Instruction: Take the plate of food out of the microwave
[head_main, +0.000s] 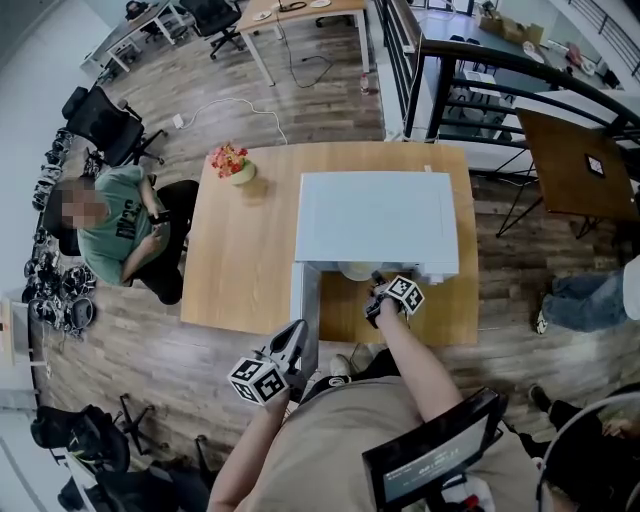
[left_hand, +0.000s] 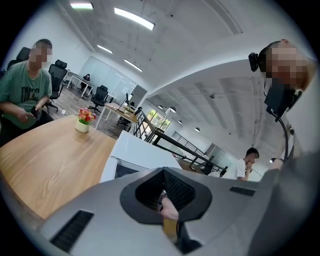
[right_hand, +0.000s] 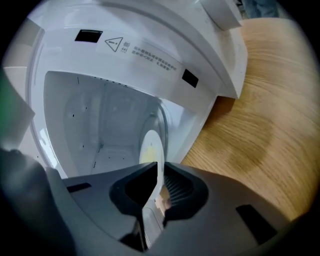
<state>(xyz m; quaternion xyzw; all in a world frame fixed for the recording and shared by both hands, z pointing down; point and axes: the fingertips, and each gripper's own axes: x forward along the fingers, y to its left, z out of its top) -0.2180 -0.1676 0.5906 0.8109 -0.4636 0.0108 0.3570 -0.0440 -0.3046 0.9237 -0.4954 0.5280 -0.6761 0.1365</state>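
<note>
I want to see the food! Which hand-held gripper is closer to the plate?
Right. The right hand-held gripper grips the plate by its rim at the microwave; the left hand-held gripper sits beside the open door.

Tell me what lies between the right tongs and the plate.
Nothing: the right gripper view shows the right tongs shut on the rim of the plate.

The head view looked steeply down from above the person, with the microwave (head_main: 375, 215) on the table (head_main: 240, 240) at mid-frame. The left gripper view faced across the table, the microwave at lower centre, a little way off. The right gripper view sat close, looking into the open cavity. All three shared the microwave and table.
</note>
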